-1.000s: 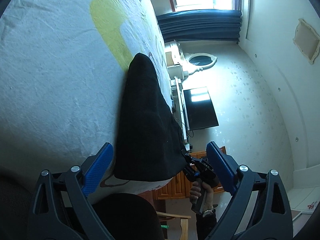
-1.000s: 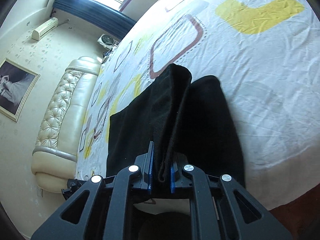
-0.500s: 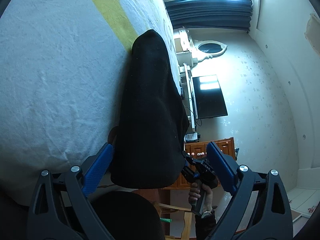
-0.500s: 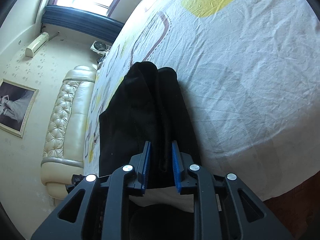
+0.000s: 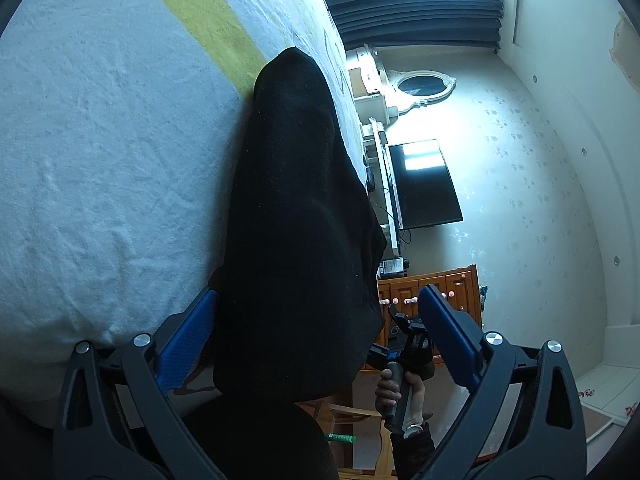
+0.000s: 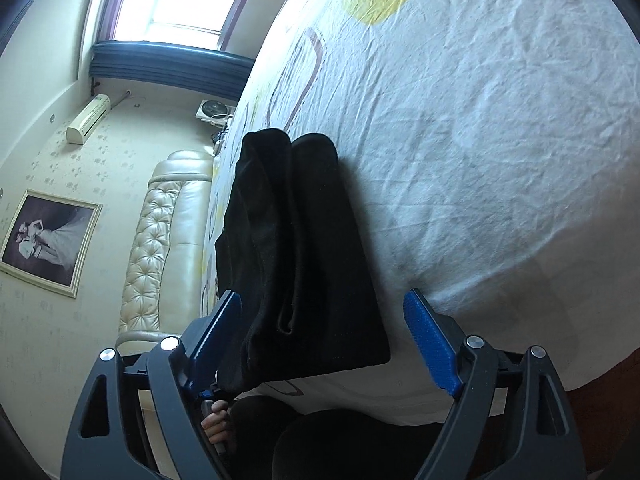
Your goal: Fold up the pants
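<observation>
Your black, soft knit pants (image 6: 292, 256) lie folded into a long narrow stack on the white bedsheet with yellow and brown shapes (image 6: 500, 128), with the near end right at the mattress edge in front of you. Your right gripper (image 6: 324, 340) has just been opening: its blue pads now stand wide apart, the cloth lies between them and neither pad presses on it. Your left gripper (image 5: 316, 336) is also spread wide, with the other side of the stack between its pads and nothing clamped.

Judge the fabric as light, limp and thick in layers; it will sag and slide on itself rather than hold a crease, and it looks matte enough not to slip from the pads. In the right wrist view you can see a raised lengthwise ridge and a loose mouth of cloth (image 6: 286, 326) at the near end. If you take hold again, pinch through all layers at the near corners, not the top layer alone, or the stack may peel apart.

For room, the sheet beyond and to the right of the pants is bare and wrinkled, so you can carry the near end forward freely. Behind you the mattress drops away; keep the cloth from dragging over that edge. The cream tufted headboard (image 6: 160, 248) stands well apart on the left
</observation>
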{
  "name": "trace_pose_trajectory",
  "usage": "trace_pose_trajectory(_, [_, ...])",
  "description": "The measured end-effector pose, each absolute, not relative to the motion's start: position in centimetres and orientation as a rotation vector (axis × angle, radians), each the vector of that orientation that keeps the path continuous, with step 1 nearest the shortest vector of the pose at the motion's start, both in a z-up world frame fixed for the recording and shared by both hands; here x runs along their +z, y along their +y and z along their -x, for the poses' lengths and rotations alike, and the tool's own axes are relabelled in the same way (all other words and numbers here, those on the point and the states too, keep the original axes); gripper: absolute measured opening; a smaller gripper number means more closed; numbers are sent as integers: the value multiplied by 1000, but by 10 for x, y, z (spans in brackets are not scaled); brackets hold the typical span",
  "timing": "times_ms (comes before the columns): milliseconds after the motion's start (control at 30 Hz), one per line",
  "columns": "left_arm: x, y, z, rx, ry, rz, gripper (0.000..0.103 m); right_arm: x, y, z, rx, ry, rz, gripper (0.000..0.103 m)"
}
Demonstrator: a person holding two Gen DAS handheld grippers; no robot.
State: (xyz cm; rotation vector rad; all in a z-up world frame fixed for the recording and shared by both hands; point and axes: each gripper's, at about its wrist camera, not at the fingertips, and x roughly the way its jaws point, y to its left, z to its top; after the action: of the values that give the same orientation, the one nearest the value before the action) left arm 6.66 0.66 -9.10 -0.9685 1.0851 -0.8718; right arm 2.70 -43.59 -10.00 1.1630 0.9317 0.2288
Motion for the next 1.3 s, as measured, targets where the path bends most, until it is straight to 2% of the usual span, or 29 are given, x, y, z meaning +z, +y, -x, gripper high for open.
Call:
trace_pose_trajectory(200, [-92, 8, -61, -862, 1062, 1006, 98, -100, -415, -39, 268, 959, -1122, 84])
trace_pose_trajectory(267, [-96, 11, -62, -837, 1071, 1032, 98, -97, -412, -39, 265, 973, -1071, 77])
trace_pose_trajectory(300, [-97, 12, -63, -815, 1092, 1032, 94, -96, -410, -39, 251, 991, -1037, 72])
trace_pose_trajectory(333, [-100, 11, -62, -789, 1122, 1022, 86, -95, -409, -40, 236, 1010, -1004, 61])
trace_pose_trajectory(367, [-102, 9, -62, -765, 1151, 1000, 70, -96, -409, -39, 229, 1016, -993, 58])
trace_pose_trajectory(400, [-103, 7, -61, -740, 1171, 962, 59, -98, -409, -38, 229, 1013, -999, 57])
trace_pose_trajectory(500, [-103, 5, -61, -733, 1168, 879, 53, -102, -411, -37, 228, 1007, -1016, 56])
trace_pose_trajectory(600, [-100, 2, -65, -732, 1175, 828, 42, -104, -413, -37, 228, 1001, -1025, 56])
trace_pose_trajectory(1300, [-85, -4, -63, -696, 1140, 683, 30, -106, -411, -33, 224, 981, -1052, 56])
